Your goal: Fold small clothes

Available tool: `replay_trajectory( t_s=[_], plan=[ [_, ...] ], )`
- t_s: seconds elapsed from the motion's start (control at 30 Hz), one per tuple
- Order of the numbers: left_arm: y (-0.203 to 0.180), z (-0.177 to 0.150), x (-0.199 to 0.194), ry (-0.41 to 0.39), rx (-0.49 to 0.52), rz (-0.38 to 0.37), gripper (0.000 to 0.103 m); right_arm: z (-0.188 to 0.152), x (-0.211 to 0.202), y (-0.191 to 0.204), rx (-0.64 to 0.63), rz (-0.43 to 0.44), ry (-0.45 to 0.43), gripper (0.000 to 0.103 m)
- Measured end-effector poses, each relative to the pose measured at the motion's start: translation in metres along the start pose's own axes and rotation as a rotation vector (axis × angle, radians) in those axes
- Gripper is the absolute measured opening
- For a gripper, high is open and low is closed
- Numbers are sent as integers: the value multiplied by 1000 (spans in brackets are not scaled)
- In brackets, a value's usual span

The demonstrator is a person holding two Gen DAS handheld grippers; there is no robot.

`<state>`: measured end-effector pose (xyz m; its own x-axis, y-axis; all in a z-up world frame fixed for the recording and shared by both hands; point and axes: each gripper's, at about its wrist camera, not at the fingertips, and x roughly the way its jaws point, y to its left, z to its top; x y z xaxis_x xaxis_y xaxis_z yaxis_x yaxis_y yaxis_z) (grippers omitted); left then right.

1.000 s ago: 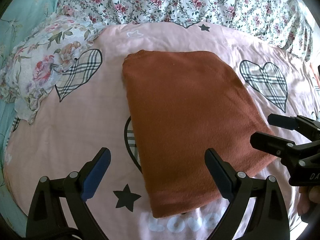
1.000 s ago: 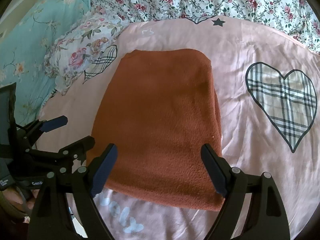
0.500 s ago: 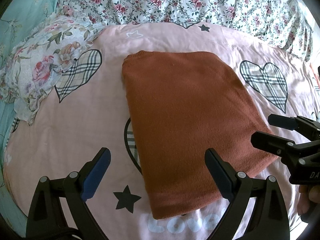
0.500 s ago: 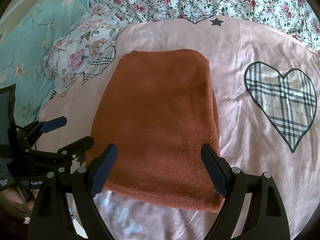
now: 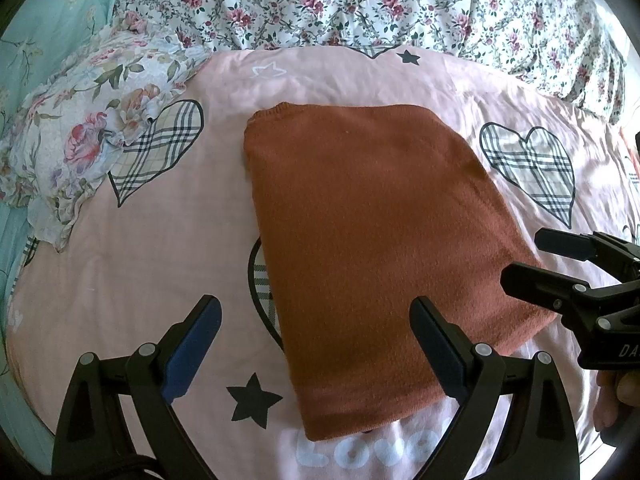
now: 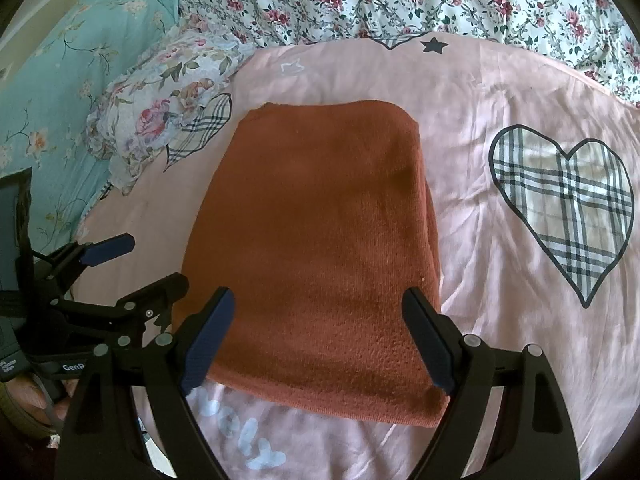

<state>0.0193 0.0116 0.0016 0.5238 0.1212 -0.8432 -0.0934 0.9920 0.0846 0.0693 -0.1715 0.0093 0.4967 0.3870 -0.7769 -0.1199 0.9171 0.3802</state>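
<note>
The folded brown cloth (image 6: pixel 316 256) lies longways on the bed, right gripper (image 6: pixel 320 340) nearest; both it and the left gripper (image 5: pixel 316 352) wide open, empty

A bed covered by a pink sheet (image 5: pixel 152 264) printed with plaid hearts and black stars, a floral quilt (image 5: pixel 360 0) behind, a floral pillow (image 6: pixel 168 120) and teal bedding (image 6: pixel 60 80) at left, in daylight.

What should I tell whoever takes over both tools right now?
Left tool: open, empty, above the near-left corner of the rust knit garment.
Right tool: open, empty, above its near edge.
Garment lies as a neat folded rectangle on the pink sheet; neither tool touches it.
Done: it looks folded.
Left: probably one more fold or nothing; check.
</note>
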Motion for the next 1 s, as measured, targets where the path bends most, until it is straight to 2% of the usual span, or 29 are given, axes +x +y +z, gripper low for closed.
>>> replay_trajectory(
  t_s=[1.0],
  plan=[
    [-1, 5, 0, -5, -2, -3, 96, 3, 0, -2, -3, 1, 1, 86]
  ],
)
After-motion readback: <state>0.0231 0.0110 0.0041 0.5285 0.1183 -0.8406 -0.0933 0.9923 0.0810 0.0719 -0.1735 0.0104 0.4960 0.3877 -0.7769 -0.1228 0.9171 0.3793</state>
